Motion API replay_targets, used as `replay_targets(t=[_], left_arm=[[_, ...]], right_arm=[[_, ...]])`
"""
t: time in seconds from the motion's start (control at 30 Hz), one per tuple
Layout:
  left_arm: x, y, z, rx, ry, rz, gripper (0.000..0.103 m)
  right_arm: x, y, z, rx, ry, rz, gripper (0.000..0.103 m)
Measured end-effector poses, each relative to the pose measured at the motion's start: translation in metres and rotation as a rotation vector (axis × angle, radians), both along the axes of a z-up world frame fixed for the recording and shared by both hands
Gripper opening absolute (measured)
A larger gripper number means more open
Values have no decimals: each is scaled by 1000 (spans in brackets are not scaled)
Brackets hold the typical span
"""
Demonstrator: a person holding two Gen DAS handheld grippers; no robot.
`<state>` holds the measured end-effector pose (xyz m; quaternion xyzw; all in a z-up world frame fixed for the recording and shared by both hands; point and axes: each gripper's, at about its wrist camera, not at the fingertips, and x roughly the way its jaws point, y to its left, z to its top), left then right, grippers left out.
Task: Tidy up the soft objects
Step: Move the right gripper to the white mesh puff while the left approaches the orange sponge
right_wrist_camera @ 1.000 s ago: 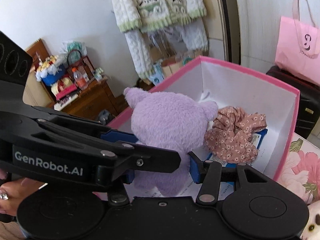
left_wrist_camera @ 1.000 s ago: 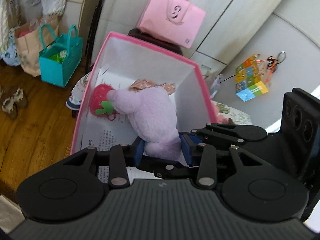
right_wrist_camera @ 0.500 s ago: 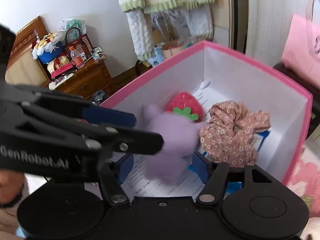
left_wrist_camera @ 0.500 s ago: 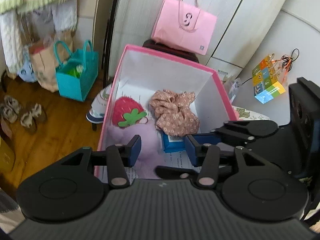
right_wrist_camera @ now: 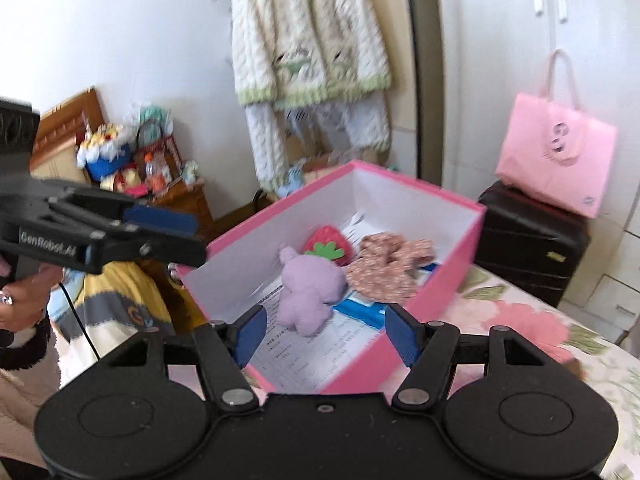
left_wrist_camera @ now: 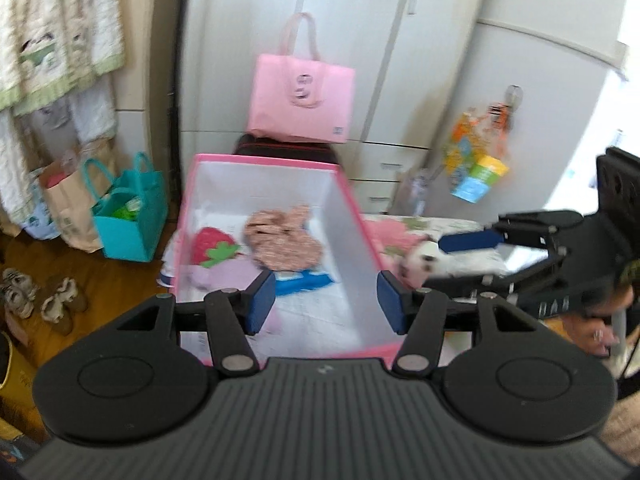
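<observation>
Both grippers are hanging above the near end of the pink box (right_wrist_camera: 424, 304), each with nothing between its blue pads. The left gripper (left_wrist_camera: 326, 300) has just been opening its jaws, and they are standing apart and empty. The right gripper (right_wrist_camera: 326, 334) is likewise released, its jaws spread wide.

The purple plush toy (right_wrist_camera: 310, 294) is lying inside the box on a printed sheet (right_wrist_camera: 304, 350), clear of both grippers. It is touching the strawberry toy (right_wrist_camera: 328, 244) behind it and sitting just beside the floral scrunchie (right_wrist_camera: 390, 266). A blue packet (right_wrist_camera: 362, 308) is showing partly under the scrunchie.

The box is resting on a flowered cloth (right_wrist_camera: 532, 328). A pink bag (right_wrist_camera: 556, 160) is sitting on a black suitcase (right_wrist_camera: 532, 240) behind it.
</observation>
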<state>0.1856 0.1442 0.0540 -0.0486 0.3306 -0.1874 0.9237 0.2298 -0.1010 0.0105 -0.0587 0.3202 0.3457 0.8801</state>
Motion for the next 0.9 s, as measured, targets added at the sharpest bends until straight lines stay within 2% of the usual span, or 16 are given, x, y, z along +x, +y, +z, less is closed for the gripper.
replay_targets(t=[0.23,0.43,0.67,0.9], left_arm=[[-38,-38,14,-6,3,-143,56],[-59,-83,8,25,26,-268,57],[-64,-128,-9,52,68,-365,57],[-51,-167,-34,99,95,-391,59]], right_arm=[[-50,-56,20,48,0,-42,71],[-91,-91,20,40,-63,-114,71],[-110,-136,6,51,-63,-213,71],[-108,-169,-23,48,-42,-284,72]])
